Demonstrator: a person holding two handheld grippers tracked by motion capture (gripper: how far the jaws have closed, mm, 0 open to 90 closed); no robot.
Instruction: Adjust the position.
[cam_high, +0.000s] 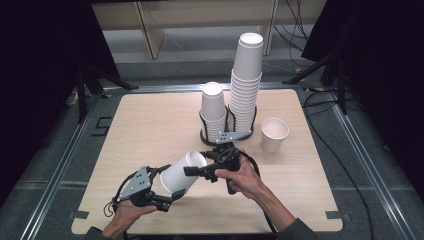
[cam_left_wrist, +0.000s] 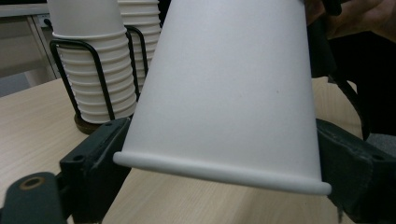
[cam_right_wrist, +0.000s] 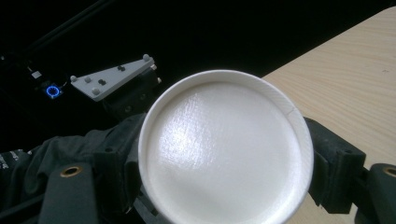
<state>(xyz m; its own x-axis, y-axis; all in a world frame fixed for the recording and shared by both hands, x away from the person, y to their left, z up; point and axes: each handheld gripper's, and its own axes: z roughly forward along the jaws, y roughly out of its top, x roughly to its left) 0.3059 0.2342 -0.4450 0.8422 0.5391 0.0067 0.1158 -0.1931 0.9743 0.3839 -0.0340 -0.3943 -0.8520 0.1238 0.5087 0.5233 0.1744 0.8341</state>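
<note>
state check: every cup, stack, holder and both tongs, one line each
held cup: off the table, tilted on its side, gripped at both ends
left tongs: shut on held cup
right tongs: shut on held cup
lone cup: upright, mouth up
short stack: upside down in wire holder
tall stack: upside down in holder

The wire holder (cam_high: 227, 131) stands at the bench (cam_high: 150, 120) centre toward the far edge, holding two cup stacks (cam_high: 245, 85). A single cup (cam_high: 274, 134) stands upright just right of it. Nearer the front edge, a tilted cup (cam_high: 182, 172) lies between both grippers.
</note>
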